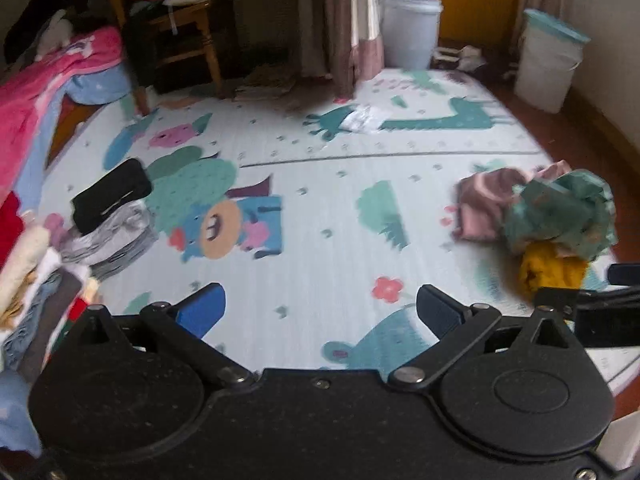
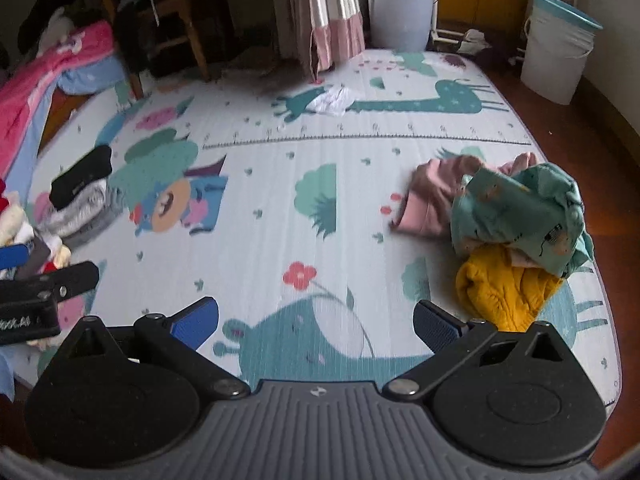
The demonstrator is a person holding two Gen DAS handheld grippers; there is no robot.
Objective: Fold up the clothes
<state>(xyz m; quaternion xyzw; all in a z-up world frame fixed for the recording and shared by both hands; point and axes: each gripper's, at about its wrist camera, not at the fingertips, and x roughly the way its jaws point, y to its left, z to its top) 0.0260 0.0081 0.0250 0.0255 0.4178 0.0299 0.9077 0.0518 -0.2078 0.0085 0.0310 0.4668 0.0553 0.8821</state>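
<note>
Two Open Grippers Hang Over Play Mat, Laundry Waiting on Both Sides

Much of the scene is soft with blur in the left wrist view, and the folded stack at that frame's left edge is cut off, its layers of cream, white, grey and red hard to separate. A smaller folded pile of grey and white pieces with a black item on top sits on the mat's left side, clear of the edge.

Unfolded clothes lie in a crumpled heap on the right of the cartoon-printed play mat: a teal printed garment bunched on top, a yellow knit touching it on the near side and partly covered by it, and a pink-brown garment just beside it toward the mat's middle. How many pieces the heap holds cannot be told.

Left gripper points forward above the bare middle of the mat, jaws spread wide, nothing between its blue-padded fingers. Right gripper is posed the same way, jaws wide apart and empty, with the yellow knit near its right finger. Each tool shows at the edge of the other's view.

Beyond the mat stand a curtain, a white planter, a lidded white bucket and a wooden chair.
</note>
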